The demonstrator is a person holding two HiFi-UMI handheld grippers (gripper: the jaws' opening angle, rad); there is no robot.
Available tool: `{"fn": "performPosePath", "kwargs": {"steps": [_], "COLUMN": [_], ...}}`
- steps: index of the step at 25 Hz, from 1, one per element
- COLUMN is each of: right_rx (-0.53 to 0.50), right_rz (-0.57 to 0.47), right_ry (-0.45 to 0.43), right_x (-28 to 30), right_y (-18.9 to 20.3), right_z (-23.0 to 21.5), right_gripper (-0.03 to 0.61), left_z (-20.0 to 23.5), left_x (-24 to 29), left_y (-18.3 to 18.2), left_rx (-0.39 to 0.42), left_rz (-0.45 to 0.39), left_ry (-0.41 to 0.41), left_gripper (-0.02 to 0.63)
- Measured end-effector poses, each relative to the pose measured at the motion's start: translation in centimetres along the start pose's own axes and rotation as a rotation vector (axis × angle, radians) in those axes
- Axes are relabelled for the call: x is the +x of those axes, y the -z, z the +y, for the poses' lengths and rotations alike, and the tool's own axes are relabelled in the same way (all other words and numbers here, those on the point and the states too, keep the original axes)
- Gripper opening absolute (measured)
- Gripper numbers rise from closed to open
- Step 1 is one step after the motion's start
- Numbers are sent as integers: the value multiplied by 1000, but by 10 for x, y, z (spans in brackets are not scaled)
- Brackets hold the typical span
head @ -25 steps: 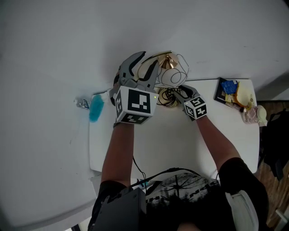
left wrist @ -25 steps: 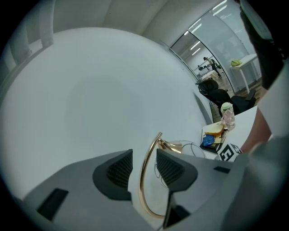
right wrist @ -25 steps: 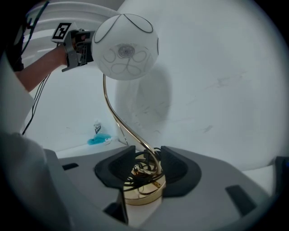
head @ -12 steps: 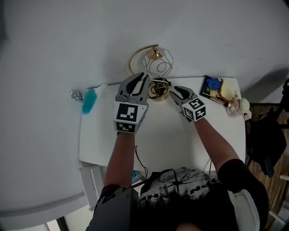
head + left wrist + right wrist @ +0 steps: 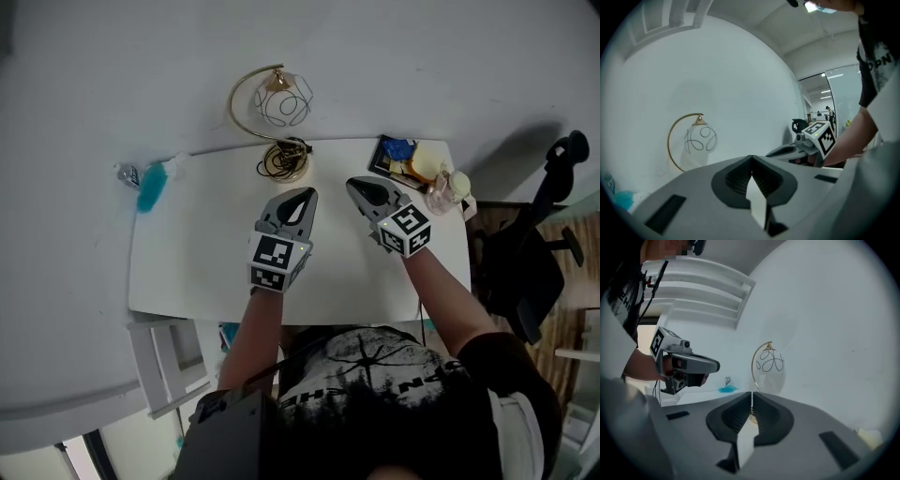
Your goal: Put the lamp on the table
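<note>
White table (image 5: 187, 272) against pale wall. Lamp (image 5: 283, 105) stands at table's far edge, upper centre of frame. Base on tabletop, gold arc upright along wall. Left gripper (image 5: 304, 194) pinched together, empty. Right gripper (image 5: 355, 185) jaws just been closing, nothing between them. Lamp lies up-frame of both. I judge left nearer; placement looks done.

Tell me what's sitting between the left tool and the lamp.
Nothing: in the head view only a short stretch of bare white table separates the left tool, its jaws just closed empty, from the lamp.
</note>
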State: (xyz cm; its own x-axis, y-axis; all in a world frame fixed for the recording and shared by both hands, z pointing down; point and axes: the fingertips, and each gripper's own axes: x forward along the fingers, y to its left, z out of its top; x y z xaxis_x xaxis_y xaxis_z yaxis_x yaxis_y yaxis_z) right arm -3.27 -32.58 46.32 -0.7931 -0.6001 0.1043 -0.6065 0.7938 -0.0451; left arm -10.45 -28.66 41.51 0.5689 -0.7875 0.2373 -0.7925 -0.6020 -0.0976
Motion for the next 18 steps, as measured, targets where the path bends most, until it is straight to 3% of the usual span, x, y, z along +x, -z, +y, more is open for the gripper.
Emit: {"fn": "performPosePath", "kwargs": {"steps": [5,10,18], "right_rx": [-9,31,17], "right_rz": [12,7,14], "right_ry": [-11,-7,-4], "right_x": [-59,-109,-156], "right_y": [-5,-4,6], "right_z": [18,26,35], "right_gripper": [23,23,21], "left_z": [-66,-106,-130], "left_x": [-8,-20,-32], "left_y": [12,20,25], "left_rx": [-43,-169,-157], "left_rz": [-23,-84,-73], "left_ry": [76,137,109], "left_gripper": [15,15,15]}}
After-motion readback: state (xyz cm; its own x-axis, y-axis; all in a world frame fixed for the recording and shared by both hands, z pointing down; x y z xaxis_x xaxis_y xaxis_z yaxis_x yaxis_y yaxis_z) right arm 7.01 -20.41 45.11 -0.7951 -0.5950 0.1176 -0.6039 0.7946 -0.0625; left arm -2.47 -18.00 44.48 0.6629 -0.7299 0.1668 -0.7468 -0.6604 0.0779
